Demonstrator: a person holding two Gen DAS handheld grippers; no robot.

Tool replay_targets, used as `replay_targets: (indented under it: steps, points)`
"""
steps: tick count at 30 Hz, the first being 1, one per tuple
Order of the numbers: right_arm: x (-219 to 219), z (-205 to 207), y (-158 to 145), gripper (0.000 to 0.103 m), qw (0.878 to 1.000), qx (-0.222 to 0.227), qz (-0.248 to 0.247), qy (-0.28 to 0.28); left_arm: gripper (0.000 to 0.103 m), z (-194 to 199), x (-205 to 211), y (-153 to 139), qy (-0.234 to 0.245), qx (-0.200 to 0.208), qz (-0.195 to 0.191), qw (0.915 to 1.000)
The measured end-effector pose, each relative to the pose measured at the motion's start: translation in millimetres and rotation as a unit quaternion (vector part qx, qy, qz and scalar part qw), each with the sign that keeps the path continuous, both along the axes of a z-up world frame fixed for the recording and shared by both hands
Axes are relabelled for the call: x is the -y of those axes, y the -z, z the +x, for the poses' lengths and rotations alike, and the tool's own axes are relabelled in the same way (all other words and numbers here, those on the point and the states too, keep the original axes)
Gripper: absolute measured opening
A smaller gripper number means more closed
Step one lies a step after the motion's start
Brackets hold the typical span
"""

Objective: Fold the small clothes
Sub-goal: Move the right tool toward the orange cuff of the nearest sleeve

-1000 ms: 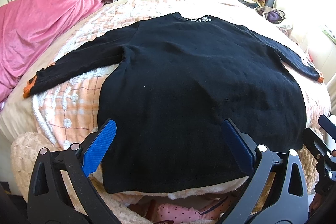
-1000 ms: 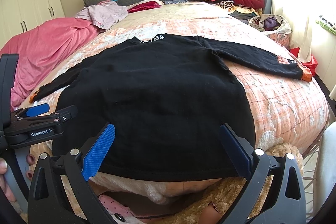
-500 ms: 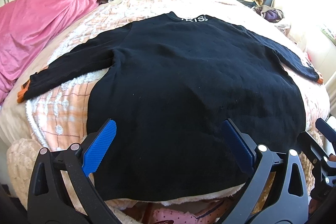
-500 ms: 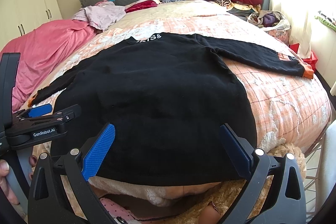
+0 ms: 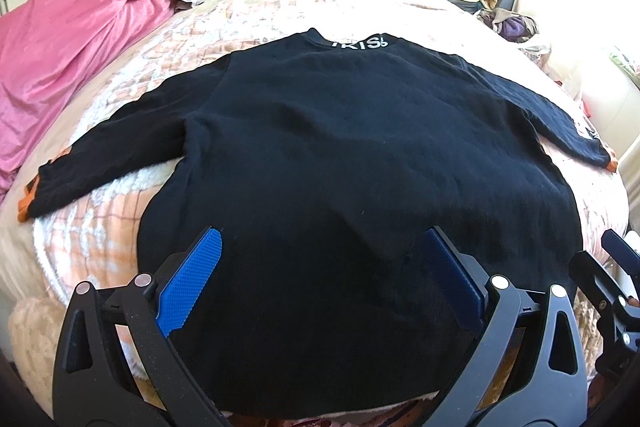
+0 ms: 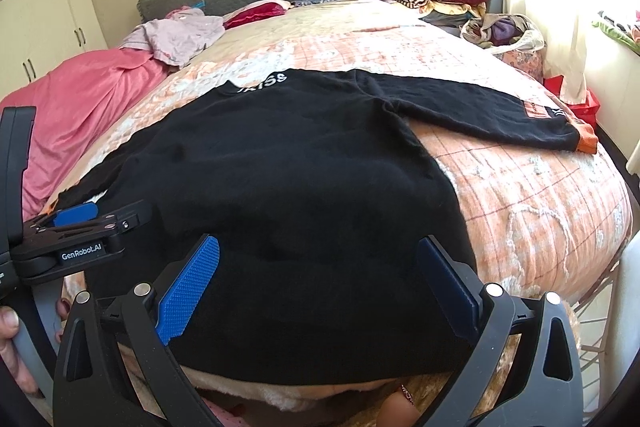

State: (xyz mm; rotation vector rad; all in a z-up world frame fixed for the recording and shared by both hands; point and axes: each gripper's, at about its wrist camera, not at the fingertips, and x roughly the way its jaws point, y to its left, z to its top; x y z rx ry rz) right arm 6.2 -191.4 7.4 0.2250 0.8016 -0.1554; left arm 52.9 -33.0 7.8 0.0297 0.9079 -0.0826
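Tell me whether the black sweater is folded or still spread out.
Spread out. The black sweater lies flat on the bed, both sleeves stretched sideways, orange cuffs at the ends, with no fold visible.

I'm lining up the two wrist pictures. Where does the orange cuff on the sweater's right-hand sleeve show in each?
Left wrist view: orange cuff at the far right edge, mid-height, mostly cut off.
Right wrist view: orange cuff at the right, above the middle, fully visible on the bedspread.
Shared landmark: white collar lettering.
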Motion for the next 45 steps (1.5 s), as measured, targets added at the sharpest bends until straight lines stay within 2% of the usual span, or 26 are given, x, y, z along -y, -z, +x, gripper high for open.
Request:
replay_targets:
  steps: [21, 30, 38, 45]
  points:
    - [61.9, 28.3, 5.3, 0.099, 0.996, -0.003, 0.041, 0.081, 0.095, 54.8, 30.5, -6.1, 0.026, -0.001, -0.002, 0.9997]
    - [95.3, 43.5, 12.0, 0.099, 0.991, -0.008, 0.065, 0.12, 0.095, 82.4, 37.8, -8.7, 0.029, -0.009, -0.01, 0.9995]
    - [134.0, 57.8, 9.1, 0.099, 0.983, 0.005, 0.079, 0.169, 0.095, 107.3, 45.5, -13.0, 0.034, -0.009, -0.012, 0.9993]
    - [168.2, 67.3, 2.8, 0.099, 0.976, 0.011, 0.074, 0.205, 0.095, 129.5, 56.5, -13.0, 0.039, -0.017, -0.014, 0.999]
